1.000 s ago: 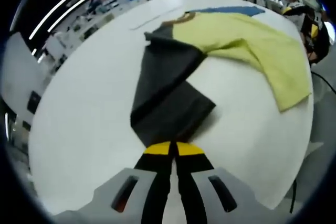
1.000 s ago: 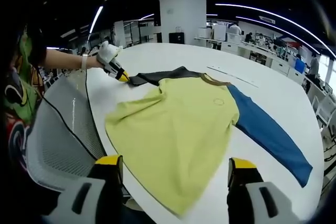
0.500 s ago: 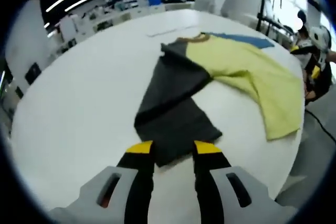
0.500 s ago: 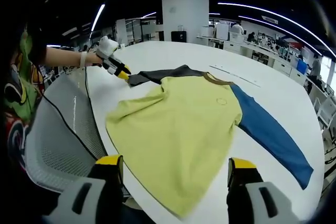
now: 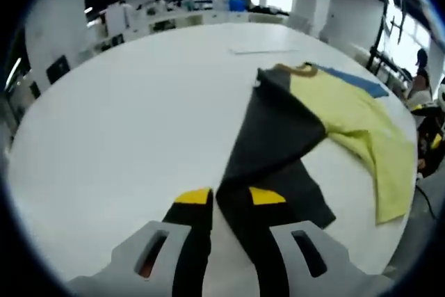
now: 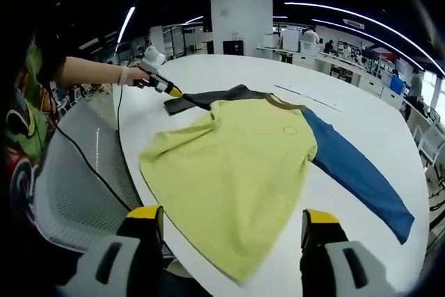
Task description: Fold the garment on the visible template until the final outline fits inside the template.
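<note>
Two grippers stand open and empty: the left gripper (image 5: pixel 226 198) straddles the dark sleeve (image 5: pixel 274 140) of the shirt (image 6: pixel 233 172) spread on the white table (image 5: pixel 125 109), seemingly ready to pinch and fold it inward, while the right gripper (image 6: pixel 233 222) waits near the hem.

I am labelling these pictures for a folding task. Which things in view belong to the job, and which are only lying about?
Job:
- long-sleeved shirt, yellow body, dark grey sleeve, blue sleeve
- left gripper, open near the grey sleeve end
- right gripper, open over the hem
- white table

Lying about:
- mesh office chair
- background desks
</note>
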{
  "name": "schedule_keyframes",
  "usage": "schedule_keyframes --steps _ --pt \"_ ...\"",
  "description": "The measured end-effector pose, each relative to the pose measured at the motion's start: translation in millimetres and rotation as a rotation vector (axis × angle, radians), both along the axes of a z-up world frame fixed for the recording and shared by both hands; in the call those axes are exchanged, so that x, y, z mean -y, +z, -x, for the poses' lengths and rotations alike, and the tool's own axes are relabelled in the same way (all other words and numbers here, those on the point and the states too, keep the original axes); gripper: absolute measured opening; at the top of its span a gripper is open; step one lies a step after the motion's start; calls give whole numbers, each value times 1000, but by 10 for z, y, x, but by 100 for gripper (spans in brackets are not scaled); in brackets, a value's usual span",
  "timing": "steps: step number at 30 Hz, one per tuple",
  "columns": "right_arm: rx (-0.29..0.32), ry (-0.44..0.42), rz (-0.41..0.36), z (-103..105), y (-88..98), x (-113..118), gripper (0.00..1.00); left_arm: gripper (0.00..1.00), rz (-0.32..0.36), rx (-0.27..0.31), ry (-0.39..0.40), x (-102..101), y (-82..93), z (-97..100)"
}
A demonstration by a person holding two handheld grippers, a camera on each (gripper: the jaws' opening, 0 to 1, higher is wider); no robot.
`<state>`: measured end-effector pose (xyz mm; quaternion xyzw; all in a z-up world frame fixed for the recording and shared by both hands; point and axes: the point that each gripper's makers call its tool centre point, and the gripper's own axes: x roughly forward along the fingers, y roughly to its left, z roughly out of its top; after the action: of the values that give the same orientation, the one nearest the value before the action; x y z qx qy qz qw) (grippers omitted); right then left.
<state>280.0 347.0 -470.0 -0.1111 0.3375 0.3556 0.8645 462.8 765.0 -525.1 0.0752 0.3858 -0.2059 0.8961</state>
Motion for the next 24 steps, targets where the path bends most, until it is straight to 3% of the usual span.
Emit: schedule_keyframes --steps 7,12,19,24 --pt "-5 -17 7 16 -3 63 81 13 -24 -10 1 -18 -82 -30" --pt "-5 -23 -2 12 -7 26 80 11 -15 0 8 -22 -60 -36" --pt "-7 -3 -5 12 -14 -59 80 0 -6 6 10 -4 -57 -45" --pt "-11 -7 -5 24 -23 -41 80 0 0 4 25 -20 -58 -50"
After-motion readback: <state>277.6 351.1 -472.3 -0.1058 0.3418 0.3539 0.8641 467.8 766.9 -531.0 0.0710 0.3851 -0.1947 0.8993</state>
